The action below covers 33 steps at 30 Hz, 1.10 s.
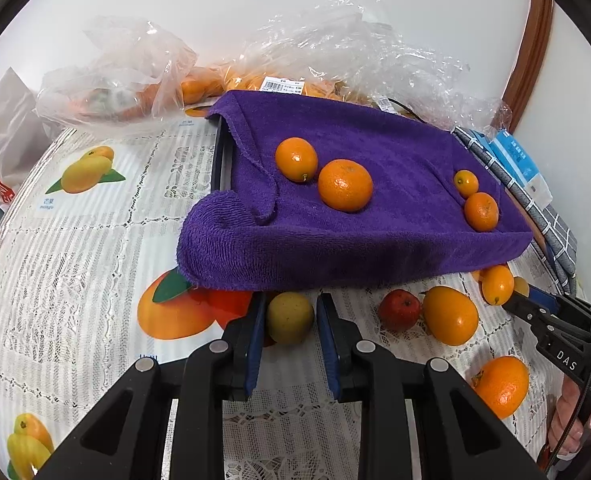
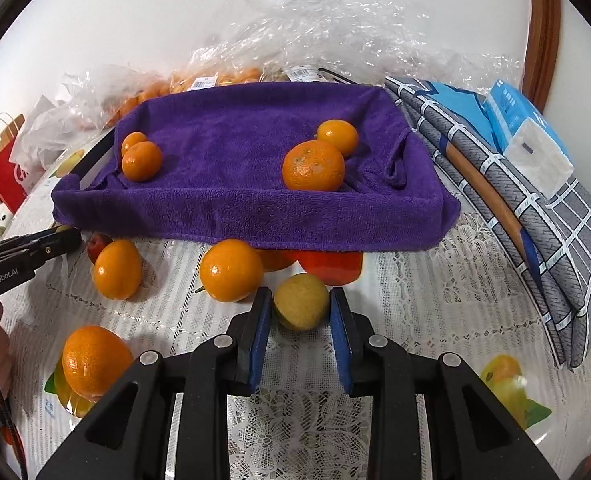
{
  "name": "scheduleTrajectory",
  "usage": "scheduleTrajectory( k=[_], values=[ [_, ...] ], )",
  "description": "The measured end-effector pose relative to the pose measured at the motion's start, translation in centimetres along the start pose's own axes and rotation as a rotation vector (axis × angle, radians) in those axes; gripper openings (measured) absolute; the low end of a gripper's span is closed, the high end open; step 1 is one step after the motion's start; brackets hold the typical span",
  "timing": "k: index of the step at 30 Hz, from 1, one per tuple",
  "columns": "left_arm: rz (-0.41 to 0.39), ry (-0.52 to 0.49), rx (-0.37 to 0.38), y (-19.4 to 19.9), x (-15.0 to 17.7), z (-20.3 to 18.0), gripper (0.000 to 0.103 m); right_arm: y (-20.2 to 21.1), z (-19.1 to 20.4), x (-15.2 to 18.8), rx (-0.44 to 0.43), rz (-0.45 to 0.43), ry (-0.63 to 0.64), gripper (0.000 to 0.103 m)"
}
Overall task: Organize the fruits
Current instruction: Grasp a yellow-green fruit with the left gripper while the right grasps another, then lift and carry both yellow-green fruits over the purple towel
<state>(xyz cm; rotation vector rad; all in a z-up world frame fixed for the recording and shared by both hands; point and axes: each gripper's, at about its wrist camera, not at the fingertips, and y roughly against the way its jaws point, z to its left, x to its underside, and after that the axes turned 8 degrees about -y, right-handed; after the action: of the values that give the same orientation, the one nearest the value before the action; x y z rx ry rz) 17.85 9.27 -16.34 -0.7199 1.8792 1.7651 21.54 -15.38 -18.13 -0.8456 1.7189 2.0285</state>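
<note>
A tray draped with a purple towel [image 1: 375,240] [image 2: 255,216] holds several oranges, among them a large one [image 1: 345,185] [image 2: 313,165]. My left gripper [image 1: 290,312] is shut on a yellow-green fruit [image 1: 289,317] just in front of the towel. My right gripper [image 2: 301,304] is shut on another yellow-green fruit [image 2: 301,306] on the table; its tip shows in the left wrist view [image 1: 515,305]. Loose on the table lie a small red apple [image 1: 399,309], an orange [image 1: 449,315] [image 2: 117,269], another orange [image 2: 230,269] and a mandarin [image 1: 501,386] [image 2: 95,360].
Clear plastic bags [image 1: 127,76] [image 2: 335,28] with more oranges lie behind the tray. A grey checked cloth [image 2: 535,216] with a blue-white box [image 2: 531,140] lies on the right. A red paper bag [image 2: 5,176] stands at the left. The tablecloth [image 1: 75,280] is lace with fruit prints.
</note>
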Motion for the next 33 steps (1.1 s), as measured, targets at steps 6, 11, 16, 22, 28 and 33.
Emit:
scheduleTrajectory(
  k=[6,11,16,22,28,33],
  values=[
    [0.005,-0.009,-0.015,-0.3,-0.2,-0.4,0.024,0.1,-0.2,0.0,-0.013,-0.002,-0.015,0.028],
    [-0.005,0.01,-0.002,-0.2,-0.1,-0.1,0.024,0.2,-0.2,0.0,-0.012,-0.004,-0.014,0.028],
    [-0.041,0.023,0.035,0.5,0.1,-0.2,0.023,0.4,-0.5,0.0,-0.04,-0.015,-0.029,0.028],
    [-0.129,-0.034,0.077,2.4,0.3,-2.0,0.023,1.4,-1.4,0.1,-0.083,-0.059,-0.067,0.028],
    [-0.19,0.005,0.095,4.2,-0.3,-1.2,0.023,1.9,-1.4,0.1,-0.054,-0.084,-0.084,0.028],
    [-0.215,0.095,0.103,4.9,-1.9,0.7,0.023,2.8,-0.3,-0.9,-0.102,-0.098,-0.096,0.028]
  ],
)
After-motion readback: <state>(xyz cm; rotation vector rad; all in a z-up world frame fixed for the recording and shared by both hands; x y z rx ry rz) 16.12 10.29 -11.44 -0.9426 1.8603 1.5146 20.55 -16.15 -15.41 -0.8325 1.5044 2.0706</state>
